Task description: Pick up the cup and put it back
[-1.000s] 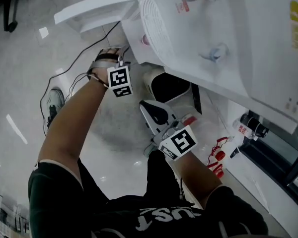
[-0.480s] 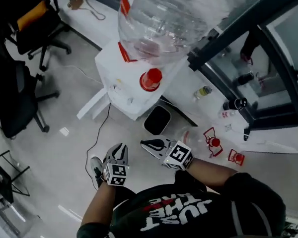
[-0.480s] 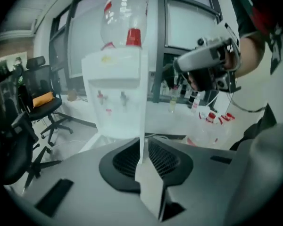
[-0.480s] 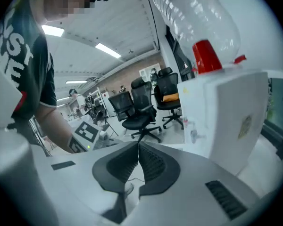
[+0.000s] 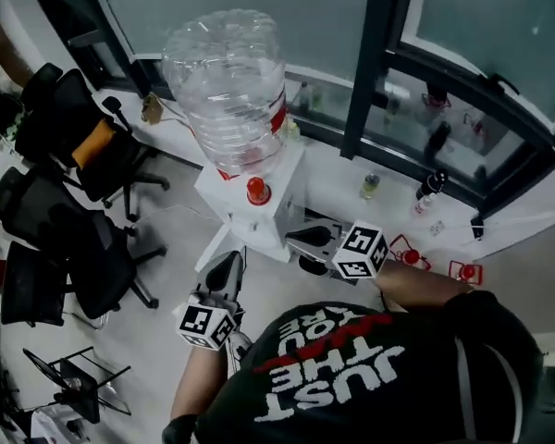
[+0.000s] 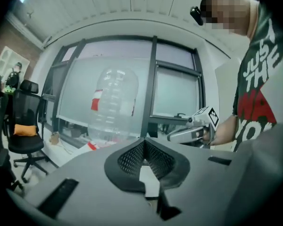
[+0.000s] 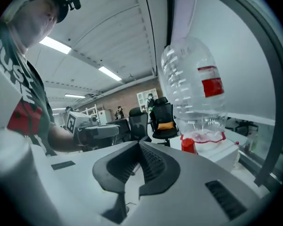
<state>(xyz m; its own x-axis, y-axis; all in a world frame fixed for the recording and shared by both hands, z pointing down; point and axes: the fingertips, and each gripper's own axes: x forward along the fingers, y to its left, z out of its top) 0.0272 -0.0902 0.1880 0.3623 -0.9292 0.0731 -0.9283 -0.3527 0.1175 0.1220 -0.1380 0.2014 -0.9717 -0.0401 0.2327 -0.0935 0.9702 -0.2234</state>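
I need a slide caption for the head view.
Person faces a water dispenser by the window; left gripper, just closed, and right gripper, shut, are both empty.

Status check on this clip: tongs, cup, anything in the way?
Left tongs just closed, empty. Right tongs shut, empty. No cup in view. Water dispenser ahead, nothing blocking.

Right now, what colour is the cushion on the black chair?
Orange; the cushion shows best in the right gripper view.
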